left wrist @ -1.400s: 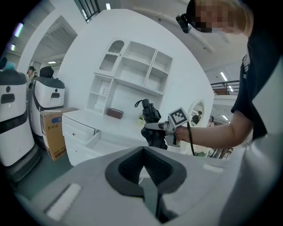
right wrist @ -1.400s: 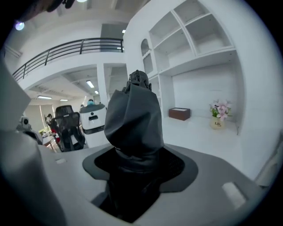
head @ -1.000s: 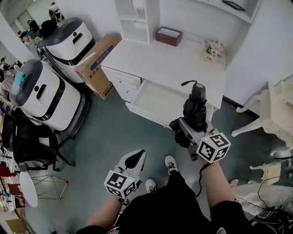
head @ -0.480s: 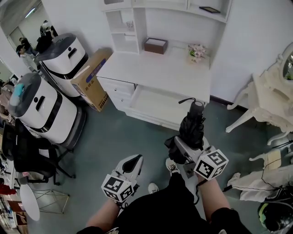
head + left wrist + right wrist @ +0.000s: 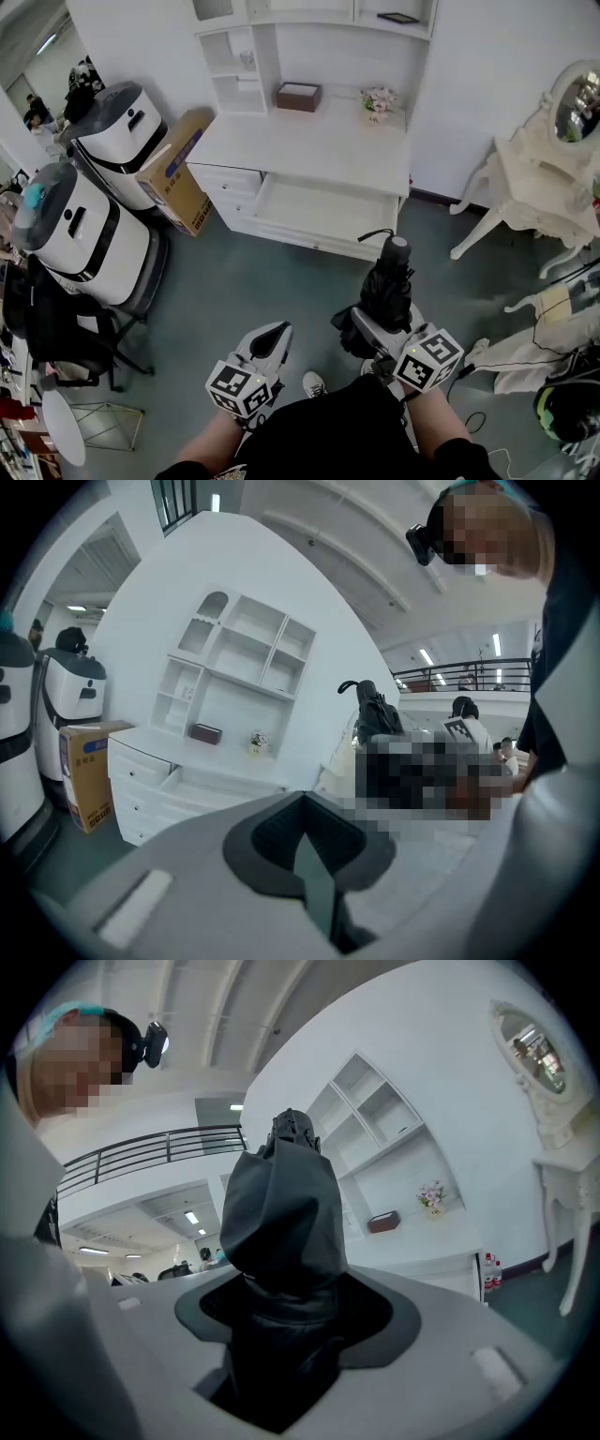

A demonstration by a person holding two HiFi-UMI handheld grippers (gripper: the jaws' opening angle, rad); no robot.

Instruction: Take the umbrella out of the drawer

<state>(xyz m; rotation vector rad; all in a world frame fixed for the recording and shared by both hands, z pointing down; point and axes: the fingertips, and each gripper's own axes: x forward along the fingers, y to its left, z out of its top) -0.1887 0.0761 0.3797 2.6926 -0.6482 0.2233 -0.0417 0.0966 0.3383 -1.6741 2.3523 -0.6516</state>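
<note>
Your right tongs point(image 5: 373, 328) clamp the folded umbrella point(image 5: 390, 281) by its canopy, handle end toward the open drawer point(image 5: 323, 211) yet well clear of it, likely to avoid snagging, while your left tongs point(image 5: 274, 333) sit closed, empty, also clear of it.

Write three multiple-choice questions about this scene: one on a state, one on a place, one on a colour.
1. The drawer is: A) open B) shut C) removed.
2. The umbrella is: A) in the drawer B) in the right claw C) on the floor.
3. The umbrella is: A) red B) black C) white.
Answers: 1 A, its white inside shows in the head view; 2 B, the claw grips it away from the drawer; 3 B, its folded fabric looks black.
</note>
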